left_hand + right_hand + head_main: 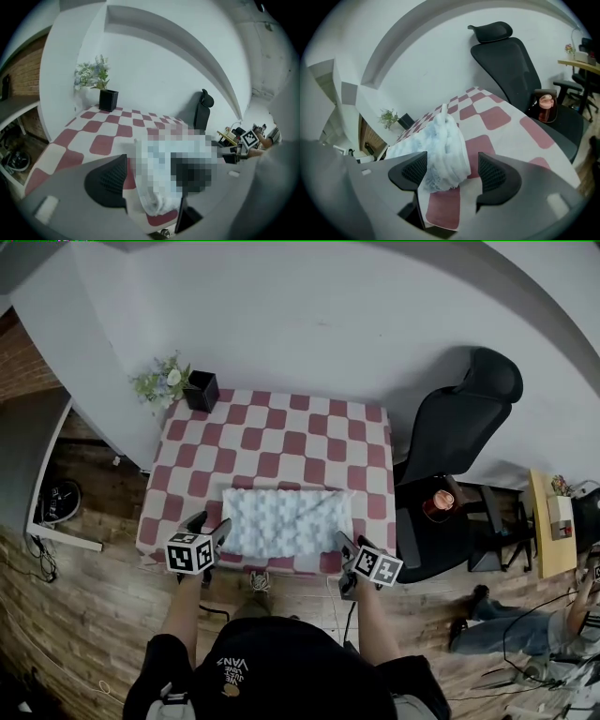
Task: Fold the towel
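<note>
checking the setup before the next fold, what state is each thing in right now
tablecloth, spread flat
towel, folded over, flat at the tablecloth's near edge
left gripper, open, towel corner between its jaws, not pinched
right gripper, open, towel corner between its jaws, not pinched
plant pot, upright at the far corner
chair, nobody in it
cup, upright on the chair seat

Even, soft indoor light; faint shadows; strong fisheye bending; dark vignette round both gripper views.
</note>
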### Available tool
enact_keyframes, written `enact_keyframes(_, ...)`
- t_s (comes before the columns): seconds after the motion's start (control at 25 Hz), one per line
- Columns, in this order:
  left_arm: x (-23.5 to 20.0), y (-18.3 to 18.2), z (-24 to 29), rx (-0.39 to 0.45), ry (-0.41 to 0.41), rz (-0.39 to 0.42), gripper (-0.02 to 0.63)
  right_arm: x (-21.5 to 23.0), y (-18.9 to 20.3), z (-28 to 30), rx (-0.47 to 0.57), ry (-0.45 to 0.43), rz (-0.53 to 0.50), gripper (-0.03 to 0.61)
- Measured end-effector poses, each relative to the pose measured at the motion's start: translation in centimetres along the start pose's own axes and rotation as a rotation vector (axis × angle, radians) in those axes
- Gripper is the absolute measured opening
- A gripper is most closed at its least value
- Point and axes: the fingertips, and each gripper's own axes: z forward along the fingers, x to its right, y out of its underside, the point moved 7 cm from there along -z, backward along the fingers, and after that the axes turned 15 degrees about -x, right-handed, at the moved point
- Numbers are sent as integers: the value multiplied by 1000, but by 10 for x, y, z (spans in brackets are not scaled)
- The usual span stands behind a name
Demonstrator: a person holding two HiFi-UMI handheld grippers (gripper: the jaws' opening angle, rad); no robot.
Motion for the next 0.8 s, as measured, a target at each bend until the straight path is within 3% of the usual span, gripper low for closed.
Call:
enact_keyframes(0.16, 17, 20, 2, -32, -30, 68, 270, 6, 7, 1, 27, 49, 67, 330)
enact_keyframes(0.4, 25, 42, 16, -122, -50, 106, 269, 11, 19, -1, -23, 164, 13, 321)
enact_keyframes(0.6, 22, 54, 21, -150, -74, 116, 268, -1, 21, -9, 64, 211, -177, 306)
enact_keyframes(0.72, 21, 58, 23, -154, -83, 118, 268, -13, 19, -10, 88, 224, -335, 209)
enact_keyframes(0.8, 22, 60, 23, -155, -86, 115, 268, -18, 21, -10, 84, 232, -387, 152)
